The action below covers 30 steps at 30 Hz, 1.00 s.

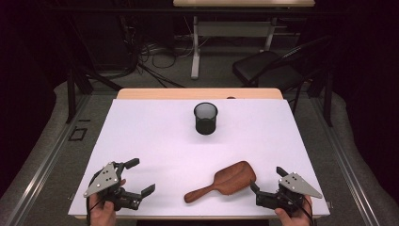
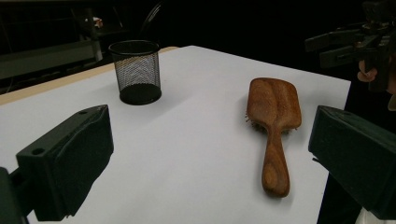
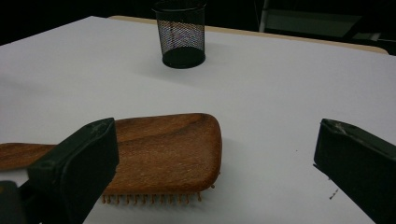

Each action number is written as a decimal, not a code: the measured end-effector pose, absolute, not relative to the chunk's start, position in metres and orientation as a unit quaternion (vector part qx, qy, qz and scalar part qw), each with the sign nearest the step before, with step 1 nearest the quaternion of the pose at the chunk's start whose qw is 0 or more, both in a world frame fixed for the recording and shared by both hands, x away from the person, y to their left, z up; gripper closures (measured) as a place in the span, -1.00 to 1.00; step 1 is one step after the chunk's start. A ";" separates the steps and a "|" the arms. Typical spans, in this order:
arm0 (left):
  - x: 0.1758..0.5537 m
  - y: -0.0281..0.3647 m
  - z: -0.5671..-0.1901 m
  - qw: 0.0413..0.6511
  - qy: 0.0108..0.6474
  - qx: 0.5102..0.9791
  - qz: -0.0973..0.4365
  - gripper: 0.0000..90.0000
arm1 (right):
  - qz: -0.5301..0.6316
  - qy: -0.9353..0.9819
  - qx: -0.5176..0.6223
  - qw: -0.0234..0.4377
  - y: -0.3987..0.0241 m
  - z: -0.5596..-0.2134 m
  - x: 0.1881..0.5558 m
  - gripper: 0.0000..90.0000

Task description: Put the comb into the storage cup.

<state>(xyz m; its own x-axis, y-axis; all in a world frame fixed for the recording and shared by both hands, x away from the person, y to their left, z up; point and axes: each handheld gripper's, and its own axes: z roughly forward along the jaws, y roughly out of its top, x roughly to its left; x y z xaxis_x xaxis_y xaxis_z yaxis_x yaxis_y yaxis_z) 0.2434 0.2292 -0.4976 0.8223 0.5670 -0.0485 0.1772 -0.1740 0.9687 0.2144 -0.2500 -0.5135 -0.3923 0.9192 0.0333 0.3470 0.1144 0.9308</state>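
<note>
A brown wooden hairbrush (image 1: 225,181) lies bristles down on the white table near its front edge, handle pointing front left. It appears again in the left gripper view as the hairbrush (image 2: 273,123) and close up in the right gripper view as the hairbrush (image 3: 159,151). A black mesh cup (image 1: 205,118) stands upright toward the back middle. My left gripper (image 1: 139,176) is open at the front left, nothing between its jaws. My right gripper (image 1: 268,179) is open just right of the brush head, not touching it.
The white table top (image 1: 155,136) has a wooden strip along its far edge. Beyond it on the dark floor stand a black chair (image 1: 268,68), another table's legs and loose cables. Open surface lies between the cup (image 2: 136,71) and the brush.
</note>
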 end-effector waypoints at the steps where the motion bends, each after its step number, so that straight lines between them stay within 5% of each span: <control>1: 0.244 0.230 -0.498 0.594 0.249 0.747 0.162 -1.00 | 0.477 0.684 0.466 0.297 -0.250 -0.513 0.215 -1.00; 12: 0.246 0.232 -0.499 0.593 0.251 0.748 0.161 -1.00 | 0.465 0.700 0.458 0.289 -0.239 -0.515 0.216 -0.94; 30: 0.245 0.231 -0.501 0.587 0.258 0.751 0.159 -1.00 | 0.465 0.735 0.418 0.260 -0.223 -0.513 0.219 -0.14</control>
<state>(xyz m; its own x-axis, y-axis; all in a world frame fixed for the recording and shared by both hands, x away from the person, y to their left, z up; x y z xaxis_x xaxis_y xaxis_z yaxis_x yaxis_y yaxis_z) 0.2449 0.2313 -0.5010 0.8168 0.5733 -0.0640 0.1998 -0.1771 0.9637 0.2189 -0.2226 -0.5132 -0.5145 0.8575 0.0063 0.3731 0.2172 0.9020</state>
